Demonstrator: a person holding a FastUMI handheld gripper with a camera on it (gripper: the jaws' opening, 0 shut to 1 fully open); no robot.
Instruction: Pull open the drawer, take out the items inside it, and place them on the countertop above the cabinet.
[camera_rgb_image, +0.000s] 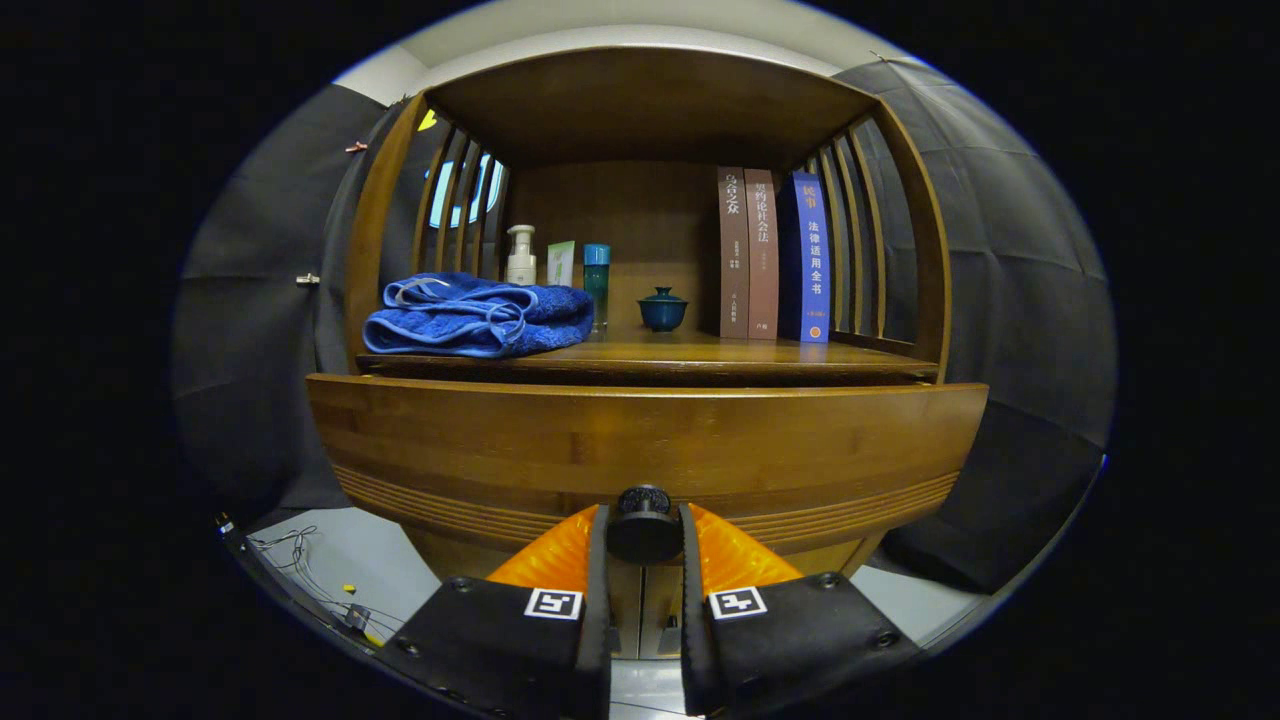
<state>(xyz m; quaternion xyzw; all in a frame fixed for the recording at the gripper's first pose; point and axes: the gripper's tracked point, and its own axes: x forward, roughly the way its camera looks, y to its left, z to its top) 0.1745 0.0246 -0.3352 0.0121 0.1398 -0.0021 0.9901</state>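
Right in front of the camera, in the gripper view, the hand-held gripper (645, 540) has its two fingers closed on the round dark knob (645, 523), one finger pressing on each side of it. The knob sits low in the middle of the wooden drawer (640, 445), and it is the landmark for everything else.

The drawer front spreads wide to both sides of the knob. It looks pulled out a little from the cabinet, but how far is hard to tell. What is inside the drawer is hidden.

Above the knob is the surface (690, 355), the flat wooden top where the things should go. Up and to the left of the knob lies a folded blue towel (478, 317). Behind the towel stand a white pump bottle (520, 256) and a teal bottle (596, 282). Almost straight above the knob sits a small dark lidded cup (662, 309). Up and to the right stand three books (772, 255).

The knob is small, hard and smooth, so it could slip if the squeeze is weak. Holding it by its sides, as now, seems the best way. The drawer is solid wood, stiff and probably a bit heavy, so a straight, steady pull should suit it.
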